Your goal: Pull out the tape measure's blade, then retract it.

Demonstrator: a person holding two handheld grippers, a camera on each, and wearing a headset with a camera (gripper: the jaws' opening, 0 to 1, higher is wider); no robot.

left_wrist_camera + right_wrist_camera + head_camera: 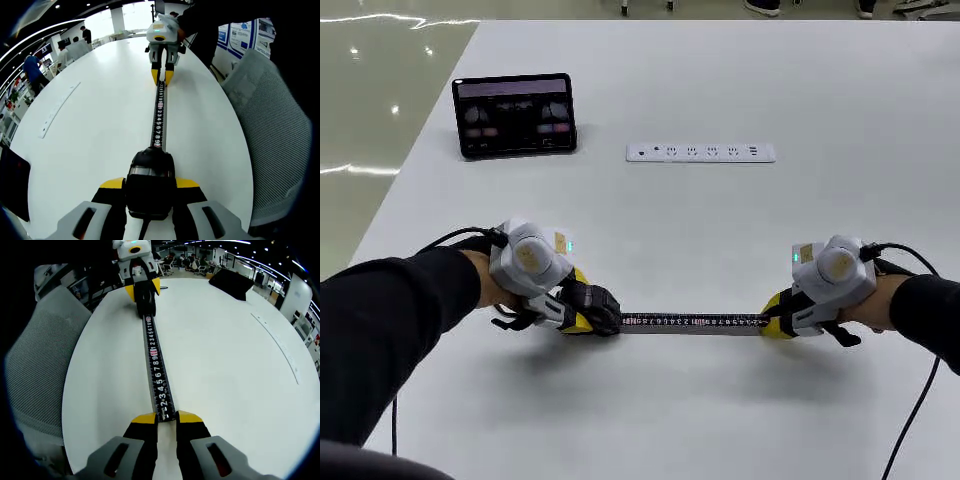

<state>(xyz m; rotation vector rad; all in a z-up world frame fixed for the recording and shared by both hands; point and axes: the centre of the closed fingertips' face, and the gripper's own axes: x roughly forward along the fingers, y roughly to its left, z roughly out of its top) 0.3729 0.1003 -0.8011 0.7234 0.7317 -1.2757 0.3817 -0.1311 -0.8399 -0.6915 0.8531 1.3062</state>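
Note:
A black tape measure case [592, 306] rests on the white table, held between the yellow-tipped jaws of my left gripper [582, 312]. Up close in the left gripper view the case [150, 181] sits in the left gripper [150, 186]. Its dark numbered blade [692, 321] runs flat along the table to the right. My right gripper [770, 322] is shut on the blade's end. From the right gripper view, the blade [156, 371] stretches away from the right gripper [165, 418] to the case [145, 301]. In the left gripper view the blade [158, 114] reaches the right gripper [162, 76].
A dark tablet [514, 115] stands propped at the back left. A white power strip [700, 152] lies at the back centre. A grey mesh chair [40, 370] stands by the table's near edge. Black cables [916, 410] trail from both grippers.

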